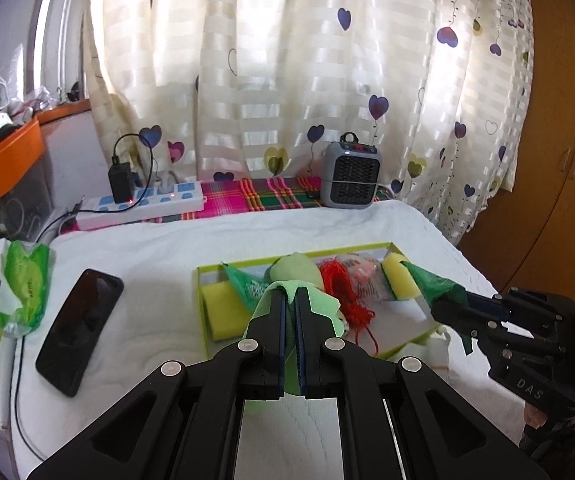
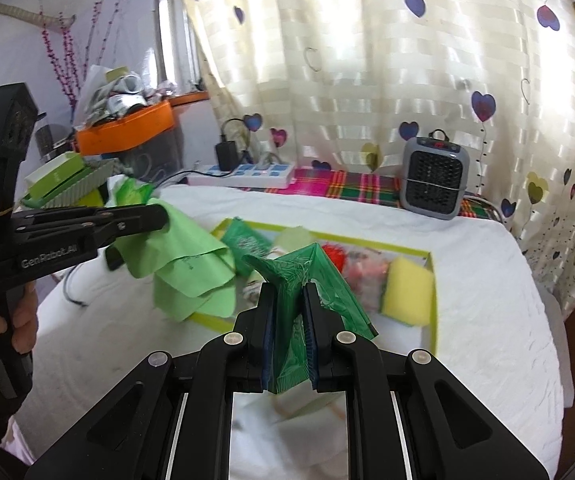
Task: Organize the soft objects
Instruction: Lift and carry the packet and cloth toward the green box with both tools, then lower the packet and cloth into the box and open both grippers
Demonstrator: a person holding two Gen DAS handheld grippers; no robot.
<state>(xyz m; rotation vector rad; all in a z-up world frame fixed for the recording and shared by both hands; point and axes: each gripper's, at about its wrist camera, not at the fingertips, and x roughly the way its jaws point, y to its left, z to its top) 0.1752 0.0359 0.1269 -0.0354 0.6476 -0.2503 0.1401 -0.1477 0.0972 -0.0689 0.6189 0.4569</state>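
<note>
A: Tray contents?

B: A shallow green-rimmed tray is seen on the white towel. In it are noted two yellow sponges, one at each end, a red string bundle, a pale green round pad and a green packet.

A: Tools?

B: The left gripper is clamped on a light green cloth, which is held hanging over the tray's left end. The right gripper is closed on a dark green plastic bag, held above the tray's near edge.

A: Outside the tray?

B: A phone is recorded left of it, on the towel.
</note>
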